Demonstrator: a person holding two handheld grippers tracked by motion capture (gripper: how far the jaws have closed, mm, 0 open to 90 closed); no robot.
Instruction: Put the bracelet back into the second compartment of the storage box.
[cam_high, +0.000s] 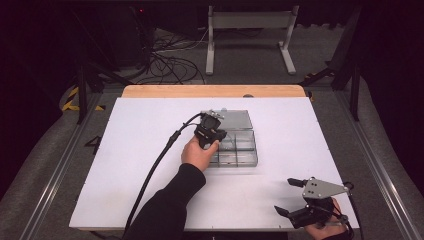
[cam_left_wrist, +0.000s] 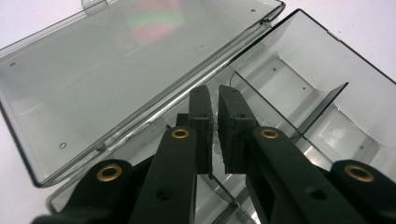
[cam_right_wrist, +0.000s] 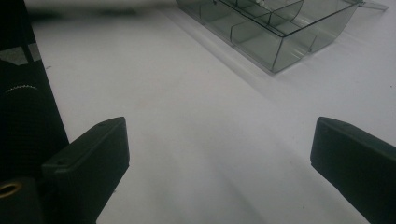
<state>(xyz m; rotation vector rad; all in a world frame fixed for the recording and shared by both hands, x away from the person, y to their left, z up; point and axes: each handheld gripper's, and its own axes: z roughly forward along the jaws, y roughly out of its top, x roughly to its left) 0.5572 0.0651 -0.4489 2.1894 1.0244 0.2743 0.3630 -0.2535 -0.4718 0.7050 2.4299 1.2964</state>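
A clear plastic compartment box (cam_high: 239, 150) lies open at the middle of the white table (cam_high: 140, 165), its lid (cam_high: 235, 119) folded flat on the far side. My left gripper (cam_high: 212, 131) hangs over the box's left compartments, held by a hand in a black sleeve. In the left gripper view, the left gripper (cam_left_wrist: 215, 100) has its jaws almost together above a thin divider, beside the lid (cam_left_wrist: 107, 74) and box wall (cam_left_wrist: 322, 60); nothing I can make out sits in the slit. My right gripper (cam_high: 286, 196) rests open near the front right edge, empty; the right gripper (cam_right_wrist: 219, 140) faces bare table, the box (cam_right_wrist: 275, 42) beyond.
A wooden strip (cam_high: 215, 91) borders the table's far edge. Behind it on the floor stand a grey metal frame (cam_high: 250, 35) and loose cables (cam_high: 170, 65). A thick black cable (cam_high: 155, 165) trails from the left gripper toward the front edge.
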